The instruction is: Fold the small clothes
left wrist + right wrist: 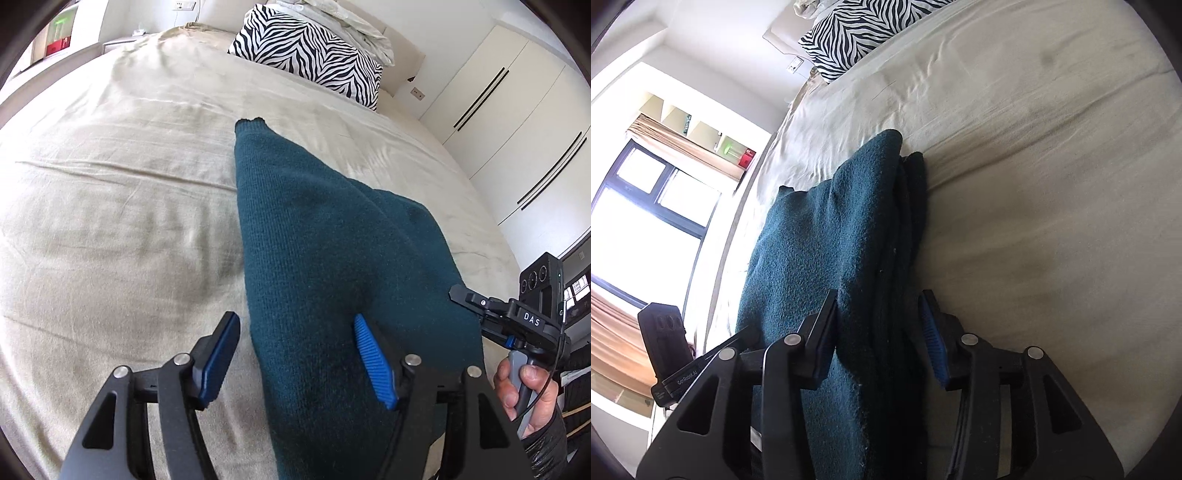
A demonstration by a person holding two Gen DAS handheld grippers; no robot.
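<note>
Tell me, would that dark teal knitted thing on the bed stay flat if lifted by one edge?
Probably not. The teal garment is soft knit that already drapes in folds on the bed, so it would likely sag. Its fuzzy surface should grip the ribbed pads rather than slip.

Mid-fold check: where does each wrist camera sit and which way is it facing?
Left wrist: on the left gripper, looking down the bed at the teal garment; the right hand shows.
Right wrist: on the right gripper, rolled sideways, astride the garment's folded edge.
Shared: garment, bed, zebra pillow.
</note>
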